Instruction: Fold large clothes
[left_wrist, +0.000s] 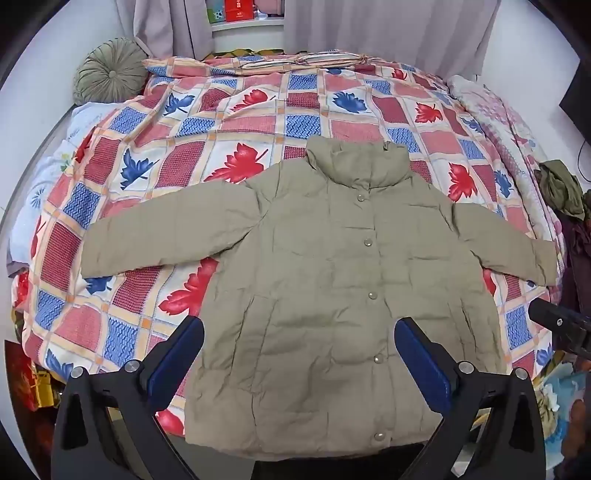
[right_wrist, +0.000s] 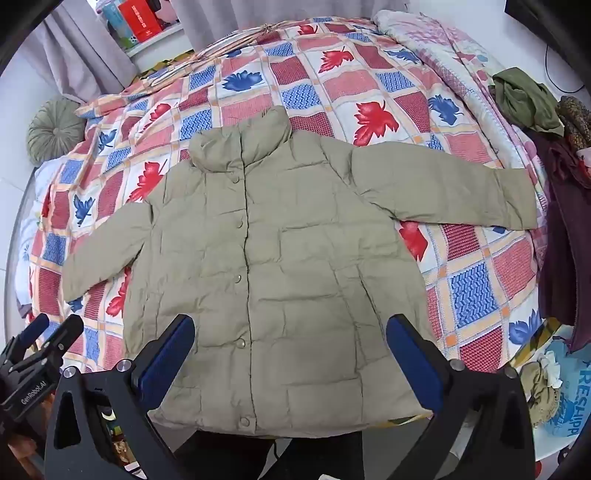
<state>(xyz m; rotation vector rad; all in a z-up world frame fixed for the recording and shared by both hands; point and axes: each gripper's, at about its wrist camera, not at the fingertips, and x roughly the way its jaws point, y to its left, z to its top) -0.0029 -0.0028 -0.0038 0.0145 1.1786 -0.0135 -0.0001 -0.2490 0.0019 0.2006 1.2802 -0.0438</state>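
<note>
A beige padded jacket (left_wrist: 325, 266) (right_wrist: 280, 258) lies flat on the bed, front up and snapped closed, collar at the far end and both sleeves spread sideways. My left gripper (left_wrist: 299, 332) hangs open above the jacket's lower half, its blue pads wide apart and nothing between them. My right gripper (right_wrist: 290, 328) is likewise open over the lower half, clear of the cloth. The left gripper (right_wrist: 40, 332) also shows at the bottom left of the right wrist view. Part of the right gripper's body (left_wrist: 557, 321) shows at the right edge of the left wrist view.
The bed carries a red, blue and white leaf-patterned quilt (left_wrist: 236, 122) (right_wrist: 476, 280). A round green cushion (left_wrist: 110, 74) sits at its far left corner. Crumpled green and dark clothes (right_wrist: 524, 99) lie at the right edge. Curtains (left_wrist: 388, 26) hang behind the bed.
</note>
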